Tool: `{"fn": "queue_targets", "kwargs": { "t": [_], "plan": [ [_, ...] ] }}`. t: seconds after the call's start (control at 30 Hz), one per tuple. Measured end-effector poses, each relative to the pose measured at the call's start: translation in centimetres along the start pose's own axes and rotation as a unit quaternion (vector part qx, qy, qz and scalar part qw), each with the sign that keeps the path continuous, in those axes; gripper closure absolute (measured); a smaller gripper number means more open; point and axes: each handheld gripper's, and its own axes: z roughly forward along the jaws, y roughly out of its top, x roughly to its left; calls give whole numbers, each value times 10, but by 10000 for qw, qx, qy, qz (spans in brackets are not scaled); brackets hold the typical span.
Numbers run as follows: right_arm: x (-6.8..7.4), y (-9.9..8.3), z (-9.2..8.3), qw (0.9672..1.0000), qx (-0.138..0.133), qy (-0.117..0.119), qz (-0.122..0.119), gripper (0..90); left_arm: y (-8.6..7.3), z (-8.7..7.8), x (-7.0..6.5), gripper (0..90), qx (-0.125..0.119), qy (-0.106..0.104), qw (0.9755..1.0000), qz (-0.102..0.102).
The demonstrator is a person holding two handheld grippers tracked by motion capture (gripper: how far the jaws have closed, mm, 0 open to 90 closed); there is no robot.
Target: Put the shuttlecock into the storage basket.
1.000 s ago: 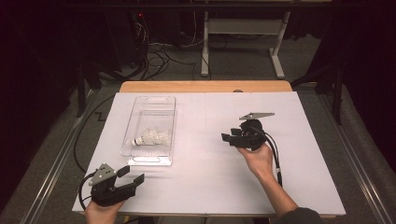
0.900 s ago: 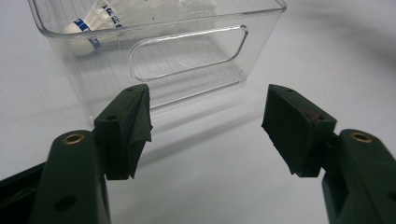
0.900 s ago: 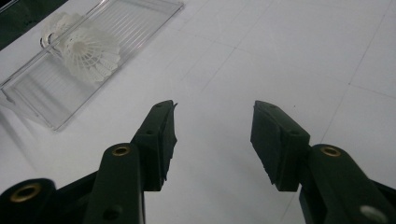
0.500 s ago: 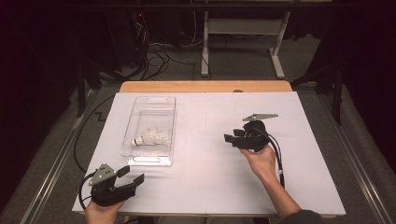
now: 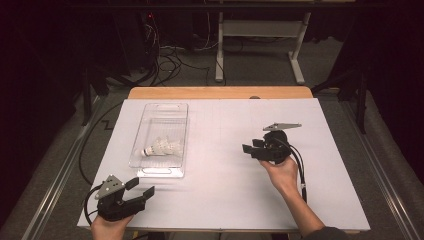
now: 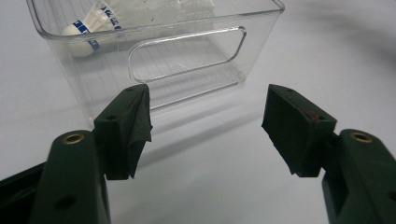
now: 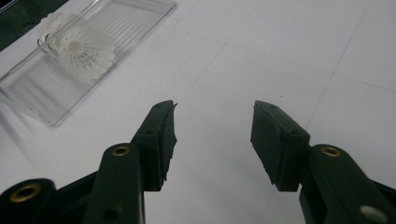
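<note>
A white shuttlecock (image 5: 162, 147) with a blue-banded cork lies on its side inside a clear plastic bin (image 5: 150, 170) on the left half of the table. My left gripper (image 5: 141, 188) rests at the near left corner, open and empty, pointing toward the bin's near end. In the left gripper view the bin's handle wall (image 6: 187, 56) stands just beyond the open jaws (image 6: 208, 100), with the shuttlecock (image 6: 93, 21) behind it. My right gripper (image 5: 251, 146) hovers right of centre, open and empty, aimed left. In the right gripper view its jaws (image 7: 212, 109) face the shuttlecock (image 7: 86, 49), which lies well ahead of them.
A white sheet (image 5: 225, 200) covers the table, with a wooden edge (image 5: 220, 92) at the far side. Black cables (image 5: 165, 55) and a white stand (image 5: 260, 30) sit on the dark floor beyond. A cable (image 5: 301, 170) trails from the right gripper.
The right gripper has edged slightly to the right, away from the bin. The left gripper, bin and shuttlecock have stayed put.
</note>
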Motion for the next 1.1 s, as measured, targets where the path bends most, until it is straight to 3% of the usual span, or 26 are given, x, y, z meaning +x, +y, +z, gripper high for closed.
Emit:
{"fn": "queue_targets", "kwargs": {
  "t": [1.1],
  "plan": [
    [-12, -13, -15, 9999, -38, -98, 110, 503, 0, 0, 0, 332, 2, 2, 10000, -13]
  ]
}}
